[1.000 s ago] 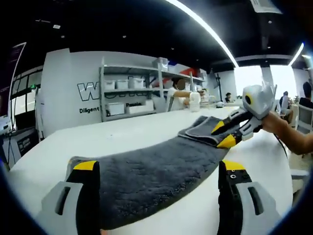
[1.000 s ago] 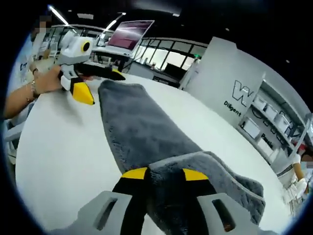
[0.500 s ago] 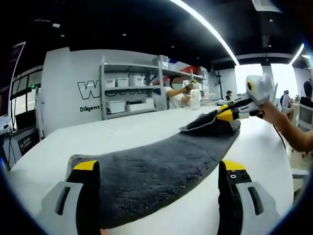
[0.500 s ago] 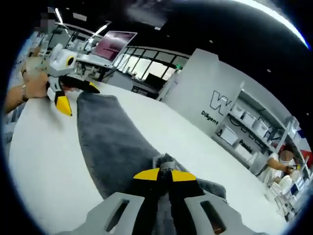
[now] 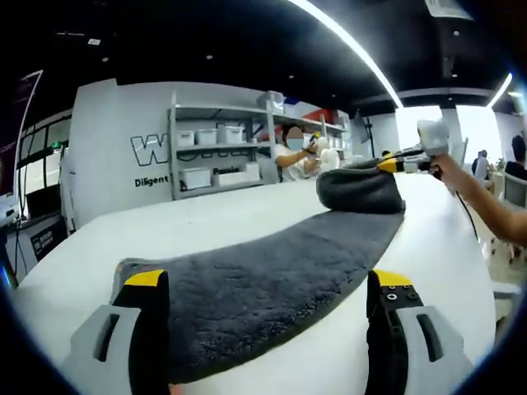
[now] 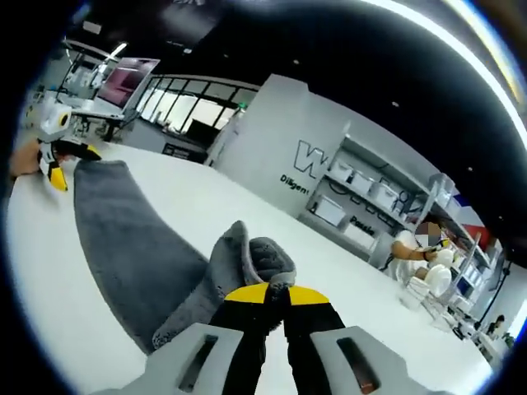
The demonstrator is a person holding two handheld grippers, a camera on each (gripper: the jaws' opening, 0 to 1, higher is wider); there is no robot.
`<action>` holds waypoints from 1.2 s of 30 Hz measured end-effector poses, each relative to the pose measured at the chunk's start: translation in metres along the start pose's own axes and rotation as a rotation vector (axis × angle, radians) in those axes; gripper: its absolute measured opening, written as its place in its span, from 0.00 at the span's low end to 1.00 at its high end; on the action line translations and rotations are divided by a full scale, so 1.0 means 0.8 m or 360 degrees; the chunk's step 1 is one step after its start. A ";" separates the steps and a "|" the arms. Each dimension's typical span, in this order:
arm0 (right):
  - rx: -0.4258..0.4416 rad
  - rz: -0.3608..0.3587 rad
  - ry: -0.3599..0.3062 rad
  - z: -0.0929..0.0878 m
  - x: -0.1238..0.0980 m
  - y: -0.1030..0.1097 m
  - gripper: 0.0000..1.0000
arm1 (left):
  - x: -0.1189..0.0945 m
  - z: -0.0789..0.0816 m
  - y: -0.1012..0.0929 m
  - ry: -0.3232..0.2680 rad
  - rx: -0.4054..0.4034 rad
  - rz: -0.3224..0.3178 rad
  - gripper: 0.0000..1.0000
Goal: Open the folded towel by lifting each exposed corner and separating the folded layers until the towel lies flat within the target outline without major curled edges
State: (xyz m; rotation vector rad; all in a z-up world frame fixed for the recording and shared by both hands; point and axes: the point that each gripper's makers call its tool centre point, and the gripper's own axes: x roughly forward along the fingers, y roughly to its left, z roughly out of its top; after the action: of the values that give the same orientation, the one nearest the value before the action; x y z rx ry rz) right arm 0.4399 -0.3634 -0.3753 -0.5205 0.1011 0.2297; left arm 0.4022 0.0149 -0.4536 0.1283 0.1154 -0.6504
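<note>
Grey towel (image 5: 272, 284) lies long on white table (image 5: 206, 226). Right tool (image 6: 276, 293) pinched tight on far corner, lifted; left tool (image 5: 268, 284) wide open astride near end, gripping nothing. Risk: corner slips, fold flops back; unpinned near end drags w/ pull.

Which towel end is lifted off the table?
The end pinched by the right gripper: that towel end hangs raised above the table, while the end between the open left gripper's jaws lies flat.

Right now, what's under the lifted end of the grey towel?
Under the grey towel, where the right gripper lifts its folded end, more towel lies on the white table. Anything beneath that stays hidden.
</note>
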 end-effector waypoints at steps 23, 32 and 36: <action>0.0017 -0.0400 0.0281 -0.116 -0.049 -0.167 0.02 | 0.000 -0.002 -0.002 0.0021 0.0042 0.0009 0.99; 0.0138 -0.0363 0.0452 -0.192 -0.055 -0.162 0.03 | 0.006 0.000 0.008 0.0029 0.0046 0.0010 0.99; 0.0118 -0.0301 0.0567 -0.220 -0.058 -0.147 0.03 | 0.006 0.003 0.014 0.0030 0.0052 0.0011 0.99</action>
State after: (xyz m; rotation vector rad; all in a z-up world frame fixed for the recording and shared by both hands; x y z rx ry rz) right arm 0.4171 -0.5601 -0.4634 -0.4898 0.4038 -0.0538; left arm 0.4130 0.0204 -0.4513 0.1664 0.1223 -0.6446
